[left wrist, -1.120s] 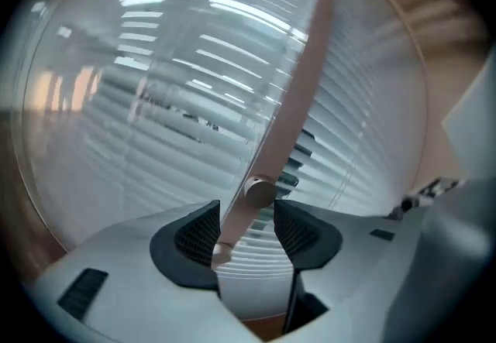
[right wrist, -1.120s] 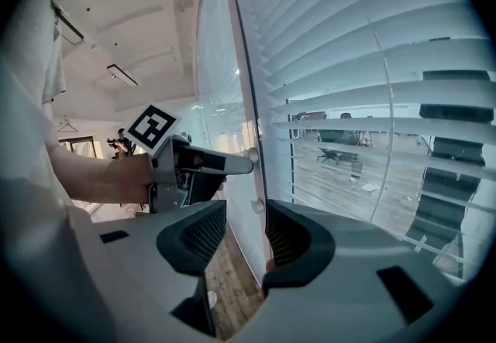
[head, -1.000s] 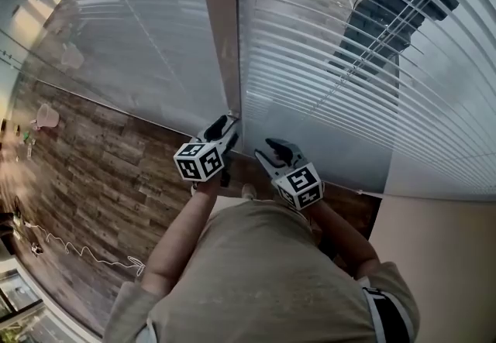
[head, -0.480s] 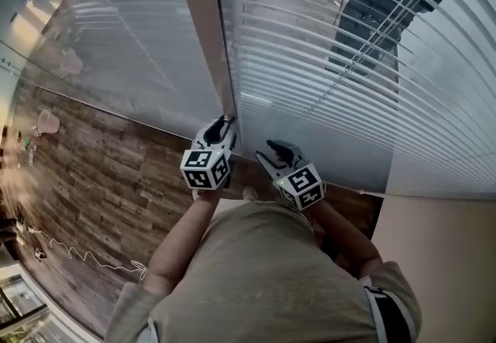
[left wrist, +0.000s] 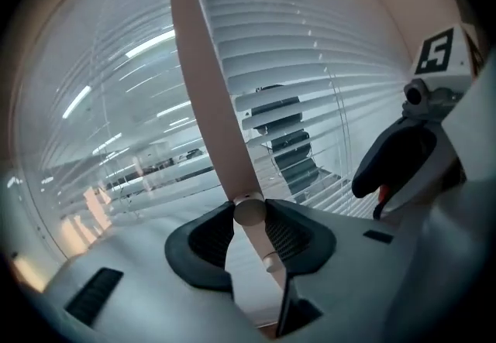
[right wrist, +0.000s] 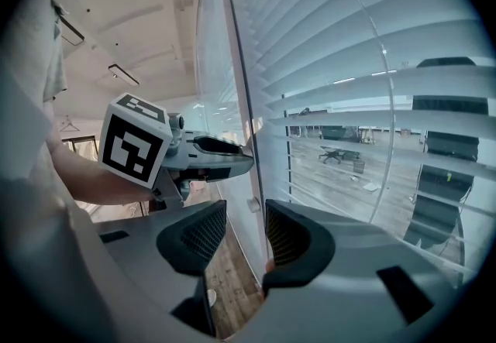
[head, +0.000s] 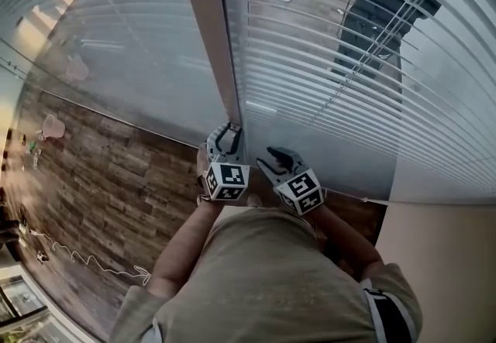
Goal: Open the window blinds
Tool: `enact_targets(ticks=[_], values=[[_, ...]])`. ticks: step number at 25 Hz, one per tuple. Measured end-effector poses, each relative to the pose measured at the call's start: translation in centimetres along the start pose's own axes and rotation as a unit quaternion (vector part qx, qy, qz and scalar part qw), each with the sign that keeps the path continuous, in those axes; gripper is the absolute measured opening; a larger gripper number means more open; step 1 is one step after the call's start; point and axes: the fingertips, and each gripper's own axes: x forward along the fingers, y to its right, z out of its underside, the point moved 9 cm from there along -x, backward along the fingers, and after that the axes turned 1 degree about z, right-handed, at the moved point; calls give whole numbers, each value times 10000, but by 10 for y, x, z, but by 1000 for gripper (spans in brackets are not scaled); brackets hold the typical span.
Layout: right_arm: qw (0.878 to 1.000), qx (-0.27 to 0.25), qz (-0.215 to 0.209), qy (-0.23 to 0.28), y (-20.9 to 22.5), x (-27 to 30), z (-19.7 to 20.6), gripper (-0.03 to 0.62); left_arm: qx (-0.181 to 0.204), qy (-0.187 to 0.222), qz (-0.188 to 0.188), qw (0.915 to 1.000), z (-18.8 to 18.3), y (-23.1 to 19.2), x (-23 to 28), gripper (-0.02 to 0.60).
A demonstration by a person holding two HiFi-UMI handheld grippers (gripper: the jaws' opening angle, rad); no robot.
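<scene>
The left gripper (left wrist: 249, 227) has its fingers pinching the slim beige tilt wand (left wrist: 232, 171), the white horizontal slats (head: 325, 101) beside it look only part-opened, and the right gripper (right wrist: 239, 237) waits near it with fingers spread and empty.

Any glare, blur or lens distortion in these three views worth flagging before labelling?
Head view: sharp; blinds bowed by the wide lens, hazy reflections on the left window. Left gripper view: black corner vignette, light streaks across that window, yet the wand pinched in the left gripper reads crisp. Right gripper view: strongest barrel curve on the blinds, dark rim, no motion blur.
</scene>
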Motion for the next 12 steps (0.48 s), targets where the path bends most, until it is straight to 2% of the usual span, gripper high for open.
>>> enact_targets(ticks=[3, 5, 12], values=[[10000, -1, 33, 13, 0, -1, -2, 161, 540, -56, -208, 9983, -2, 3, 0, 138], [10000, -2, 54, 9, -1, -3, -4, 161, 992, -54, -392, 9943, -4, 5, -1, 138], [10000, 11, 67, -2, -7, -4, 0, 161, 2313, -150, -862, 9689, -1, 14, -1, 138]])
